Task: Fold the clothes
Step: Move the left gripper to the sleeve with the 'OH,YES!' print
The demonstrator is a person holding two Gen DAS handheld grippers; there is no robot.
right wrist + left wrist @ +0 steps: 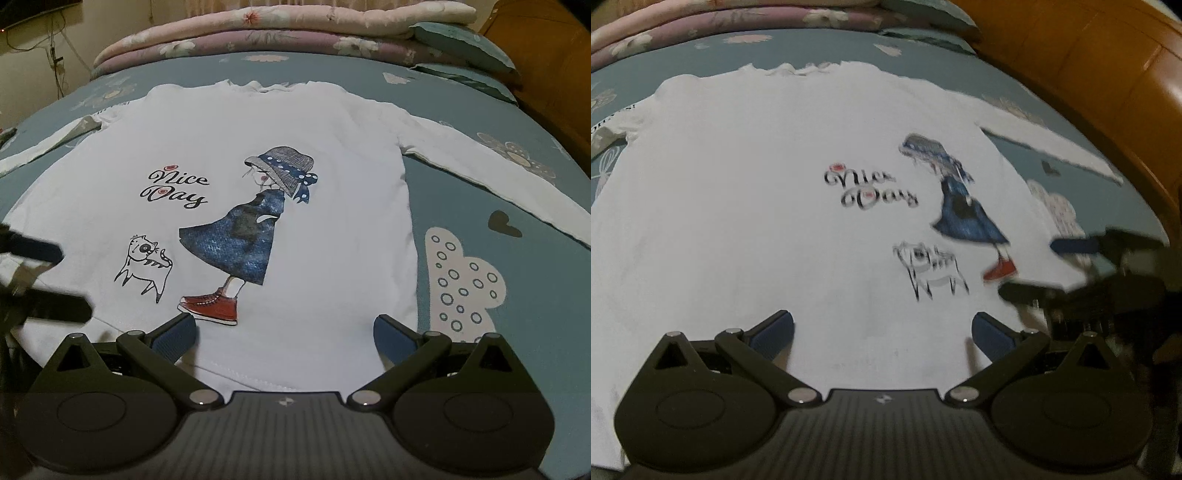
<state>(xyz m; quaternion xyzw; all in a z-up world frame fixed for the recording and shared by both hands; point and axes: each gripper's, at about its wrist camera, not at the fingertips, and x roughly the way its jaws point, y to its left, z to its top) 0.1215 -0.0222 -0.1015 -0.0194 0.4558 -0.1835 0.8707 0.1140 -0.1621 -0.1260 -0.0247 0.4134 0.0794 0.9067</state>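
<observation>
A white long-sleeved shirt (pixel 314 140) is lying spread flat, print up, on the bed (pixel 480 206), sleeves out, while the left gripper (pixel 882 332) and right gripper (pixel 284 332) are hovering spread wide over its hem, likely readying a fold.

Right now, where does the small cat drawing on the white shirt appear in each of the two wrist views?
Left wrist view: the cat drawing is blurred, right of centre, above the open left tongs.
Right wrist view: the cat drawing is sharp, left of centre, above the left finger of the open right tongs.
Shared landmark: the red shoe on the white shirt, right of the cat in both.
</observation>
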